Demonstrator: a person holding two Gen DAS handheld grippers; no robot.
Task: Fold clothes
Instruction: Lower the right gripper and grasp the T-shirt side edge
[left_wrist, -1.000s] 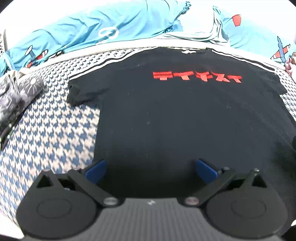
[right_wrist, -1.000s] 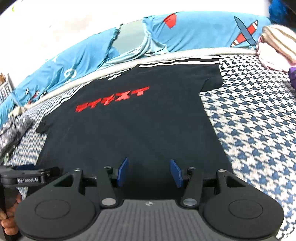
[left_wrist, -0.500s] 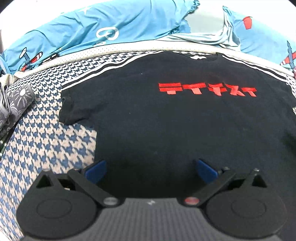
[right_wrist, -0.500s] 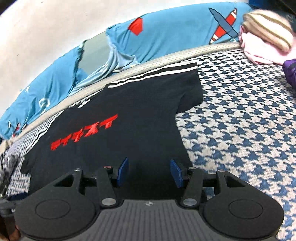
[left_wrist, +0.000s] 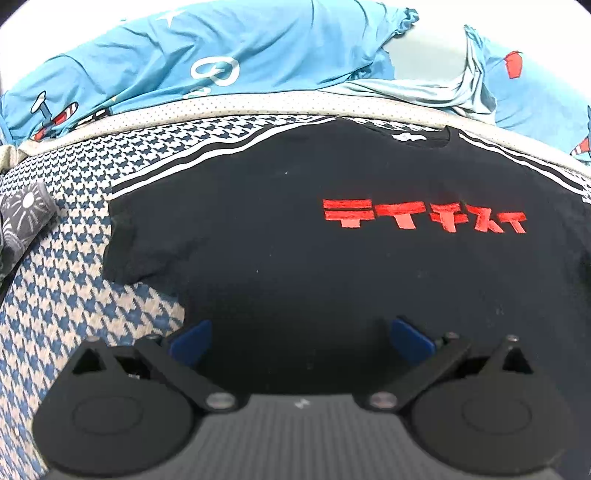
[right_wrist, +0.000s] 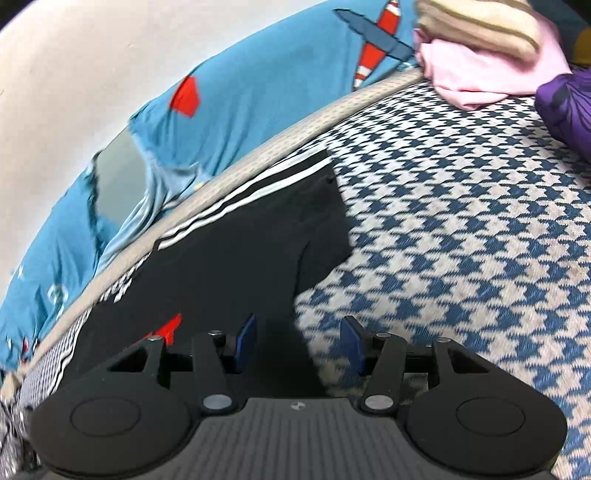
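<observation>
Grippers have both slid outward across the black short-sleeved T-shirt with red lettering over the last second. It lies flat, face up, on the blue-and-white houndstooth bed cover, collar toward the far edge by the crumpled blue aeroplane-print sheet.

Left gripper: shirt's left sleeve now sits further in from the frame edge than a second ago, and the shirt's left side edge runs just beside the left blue pad. Jaws wide apart, nothing between them but shirt fabric below, no grip.

Right gripper: view has swung right and rolled; a second ago it was over mid-shirt, now the shirt's right side edge passes between the pads, with houndstooth under the right one. Jaws roughly half open, holding nothing.

My read: each hand is lining up on its own side of the shirt for the first fold; no fabric lifted yet.

Hard to make out:
- Hem hidden under both gripper bodies.
- Can't tell if the pads touch cloth or hover.
- Right view is motion-blurred; lettering mostly hidden there.
- Folded pink and beige stack and purple item cut off at the frame edge.
- Grey patterned garment partly cropped at left.
</observation>
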